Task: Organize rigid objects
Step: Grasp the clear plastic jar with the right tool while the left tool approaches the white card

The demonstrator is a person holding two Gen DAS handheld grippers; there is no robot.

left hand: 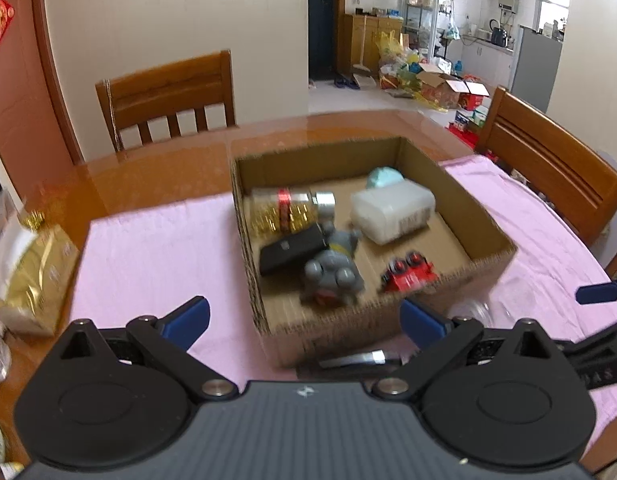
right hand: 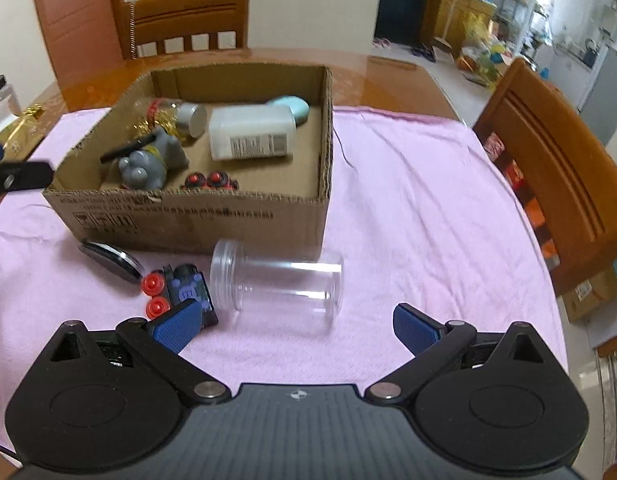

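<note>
A cardboard box sits on the pink cloth. Inside lie a grey toy figure, a red toy train, a white plastic bottle, a gold-filled jar, a black flat item and a pale blue object. In front of the box lie a clear jar on its side, a blue toy train and a dark oval item. My left gripper is open above the box's near wall. My right gripper is open just behind the clear jar.
Wooden chairs stand at the far side and right of the table. A gold packet and a plate lie at the table's left edge. Glossy bare tabletop shows beyond the cloth.
</note>
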